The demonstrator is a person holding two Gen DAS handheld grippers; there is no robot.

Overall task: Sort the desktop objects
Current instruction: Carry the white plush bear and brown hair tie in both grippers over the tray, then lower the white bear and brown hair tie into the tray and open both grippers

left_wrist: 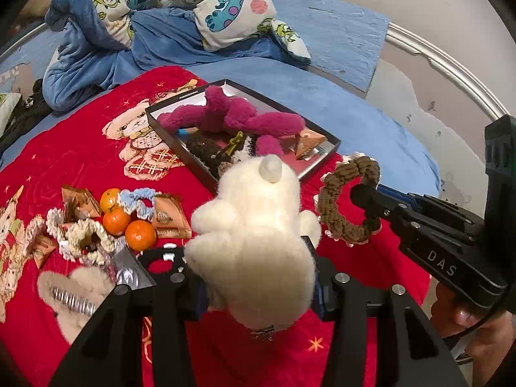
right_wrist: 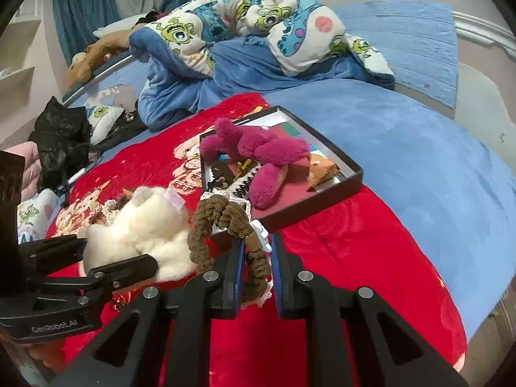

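Two grippers are loaded as I look down my wrist cameras: my left gripper [left_wrist: 254, 258] has its fingers clamped on a white plush toy [left_wrist: 254, 235], which fills the gap between them and hangs above the red blanket [left_wrist: 80, 148], while my right gripper [right_wrist: 256, 258] has its fingers drawn nearly together, pinching a brown crocheted scrunchie [right_wrist: 222, 222] with white lace trim. Beyond both sits a shallow black box [left_wrist: 319, 164] on the blanket, holding a magenta plush toy [left_wrist: 238, 116] sprawled across a few small items and an orange snack packet [left_wrist: 309, 145]. To the left of the white plush, three tangerines [left_wrist: 124, 217] lie touching one another among more snack packets [left_wrist: 171, 216], a blue and white scrunchie [left_wrist: 138, 201] and a cream scrunchie [left_wrist: 84, 232]. Farther back, a rumpled cartoon-print comforter [left_wrist: 167, 6] lies on the blue bedsheet [left_wrist: 371, 122].
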